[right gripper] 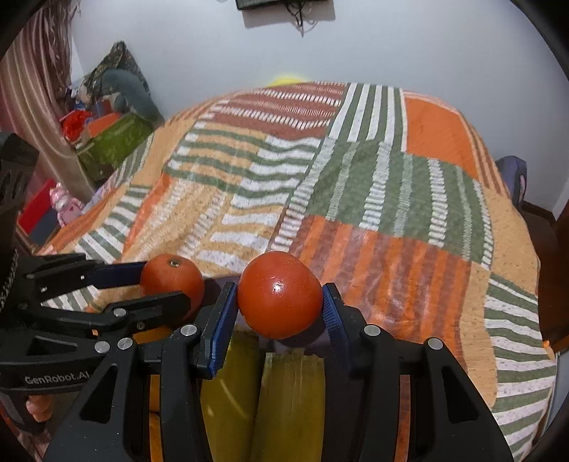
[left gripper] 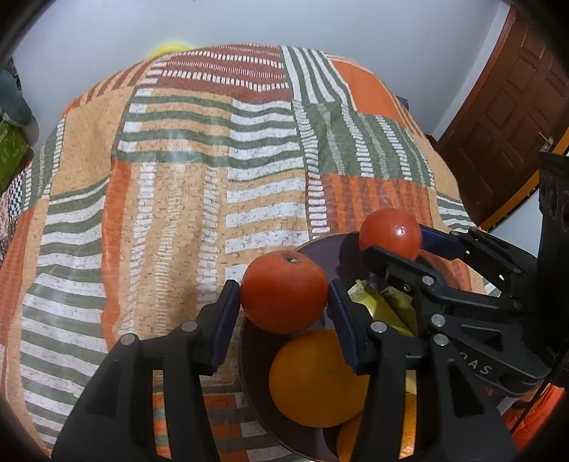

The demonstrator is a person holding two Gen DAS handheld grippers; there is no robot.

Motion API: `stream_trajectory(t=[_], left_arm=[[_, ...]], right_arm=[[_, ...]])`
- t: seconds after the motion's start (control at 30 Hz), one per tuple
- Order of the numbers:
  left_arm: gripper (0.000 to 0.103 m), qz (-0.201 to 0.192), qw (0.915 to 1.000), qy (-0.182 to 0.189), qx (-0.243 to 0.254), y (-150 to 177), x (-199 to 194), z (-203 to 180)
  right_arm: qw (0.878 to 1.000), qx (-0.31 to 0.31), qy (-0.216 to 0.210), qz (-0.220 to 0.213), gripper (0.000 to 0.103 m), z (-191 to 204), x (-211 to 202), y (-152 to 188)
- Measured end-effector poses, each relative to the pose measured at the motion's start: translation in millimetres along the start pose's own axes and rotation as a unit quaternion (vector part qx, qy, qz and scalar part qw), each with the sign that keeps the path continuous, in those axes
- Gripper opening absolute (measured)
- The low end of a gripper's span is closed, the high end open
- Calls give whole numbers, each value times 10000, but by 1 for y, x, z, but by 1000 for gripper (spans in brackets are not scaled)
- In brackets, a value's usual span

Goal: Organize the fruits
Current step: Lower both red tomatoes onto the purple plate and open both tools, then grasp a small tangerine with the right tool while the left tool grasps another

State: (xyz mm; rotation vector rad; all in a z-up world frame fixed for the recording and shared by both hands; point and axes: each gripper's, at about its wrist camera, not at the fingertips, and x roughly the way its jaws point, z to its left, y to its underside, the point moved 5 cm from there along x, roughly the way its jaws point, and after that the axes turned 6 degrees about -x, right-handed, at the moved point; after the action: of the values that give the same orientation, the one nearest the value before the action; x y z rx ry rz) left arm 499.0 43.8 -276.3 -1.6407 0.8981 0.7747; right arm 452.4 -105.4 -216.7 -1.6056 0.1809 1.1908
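Above a dark bowl [left gripper: 249,355] holding an orange [left gripper: 313,380] and bananas [right gripper: 291,398], the left gripper [left gripper: 283,298] clamps one tomato [left gripper: 283,296], the right gripper [right gripper: 279,302], at its 3 o'clock, clamps another tomato [right gripper: 279,295].

bowl [left gripper: 249,359]: near rim cut by btm edge, inside mostly hidden by fruit + fingers | 2nd orange [left gripper: 346,440]: only a sliver under left gripper finger | bananas [right gripper: 291,401]: ends cut by btm edge, count unclear | yellow obj [left gripper: 170,49] behind table: blurred, can't ID | wall item [right gripper: 263,5]: cut by top edge
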Motion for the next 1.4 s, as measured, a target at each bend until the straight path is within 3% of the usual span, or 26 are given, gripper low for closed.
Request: stream_trajectory(t=[0.17,0.3,0.47,0.83,1.1,1.4], left_arm=[[51,-51,10000,25,-43,-1,0,0],[60,-104,9999,57,-67,-2,-5,-1],[62,-238,9997,31,-61,-1,-20,1],[62,-800,9968,-88,-5,20,-102,7],[66,-1132,9930,-312,155,53,-173,10],[69,-1070,9933,-364,253,107,-215,21]], right_arm=[[9997,-166,-8,177,46,3,9,7],[9996,-107,-11,261,46,1,9,5],[9997,-150,-67,160,57,3,-3,4],[9975,-331,296,-549,58,27,-83,0],[9939,-149,277,-1053,61,49,-153,14],[9952,-139,317,-921,61,63,-177,54]])
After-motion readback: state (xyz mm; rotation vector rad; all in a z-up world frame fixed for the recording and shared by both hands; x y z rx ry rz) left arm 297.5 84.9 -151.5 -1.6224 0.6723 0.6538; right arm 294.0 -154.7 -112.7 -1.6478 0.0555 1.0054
